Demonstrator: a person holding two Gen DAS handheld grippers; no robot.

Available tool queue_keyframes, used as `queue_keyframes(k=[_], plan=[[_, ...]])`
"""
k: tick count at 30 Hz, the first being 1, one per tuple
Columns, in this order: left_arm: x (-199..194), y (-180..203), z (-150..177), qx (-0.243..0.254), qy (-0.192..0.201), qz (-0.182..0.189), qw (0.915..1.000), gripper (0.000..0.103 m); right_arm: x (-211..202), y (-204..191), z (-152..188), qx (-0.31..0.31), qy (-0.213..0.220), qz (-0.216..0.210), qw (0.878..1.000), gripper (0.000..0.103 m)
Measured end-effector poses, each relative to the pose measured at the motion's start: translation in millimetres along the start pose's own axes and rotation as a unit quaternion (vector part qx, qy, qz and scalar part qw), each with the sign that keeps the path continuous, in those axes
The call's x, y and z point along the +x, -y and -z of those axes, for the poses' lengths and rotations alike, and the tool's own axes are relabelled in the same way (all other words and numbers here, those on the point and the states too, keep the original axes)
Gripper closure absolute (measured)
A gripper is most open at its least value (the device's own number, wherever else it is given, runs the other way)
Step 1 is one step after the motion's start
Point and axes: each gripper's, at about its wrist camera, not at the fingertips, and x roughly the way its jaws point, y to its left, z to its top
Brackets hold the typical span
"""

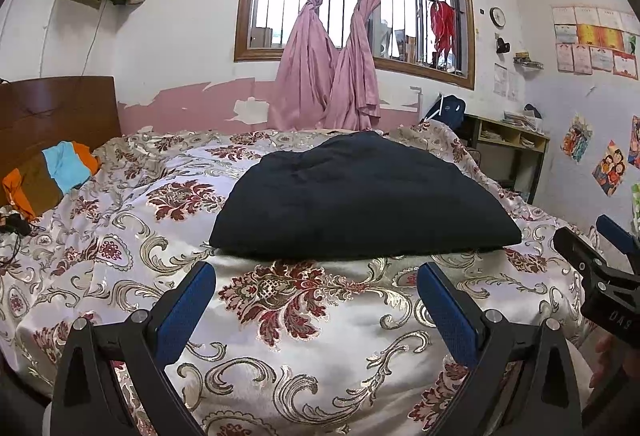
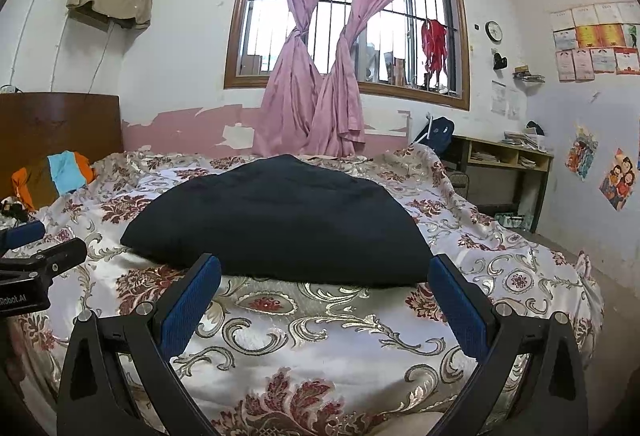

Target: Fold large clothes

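Note:
A dark navy garment (image 1: 360,199) lies folded into a thick, roughly rectangular bundle on the patterned bedspread (image 1: 296,336). The right wrist view shows the same garment (image 2: 280,224) just ahead. My left gripper (image 1: 318,272) hovers short of its near edge, open, with nothing between its blue pads. My right gripper (image 2: 326,264) stands open too, its fingertips level with the bundle's near edge and not touching it. Each gripper shows at the side of the other's view: the right one (image 1: 600,256), the left one (image 2: 36,248).
Folded orange, brown and light-blue clothes (image 1: 52,175) lie by the wooden headboard (image 1: 56,111) at the left. A desk with shelves (image 1: 508,143) stands right of the bed. A window with tied pink curtains (image 1: 332,75) is behind. A dark cable (image 1: 16,228) lies at the left edge.

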Motion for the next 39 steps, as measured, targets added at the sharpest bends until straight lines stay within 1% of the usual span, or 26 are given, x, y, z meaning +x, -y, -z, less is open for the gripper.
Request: queue_keyframes(k=[39], plan=[[-1.5,0.8,-3.0,-0.003,0.0,-0.004,1.0,0.001,-0.3,0.0,0.3,0.001,-0.001,0.0,1.0,0.001]])
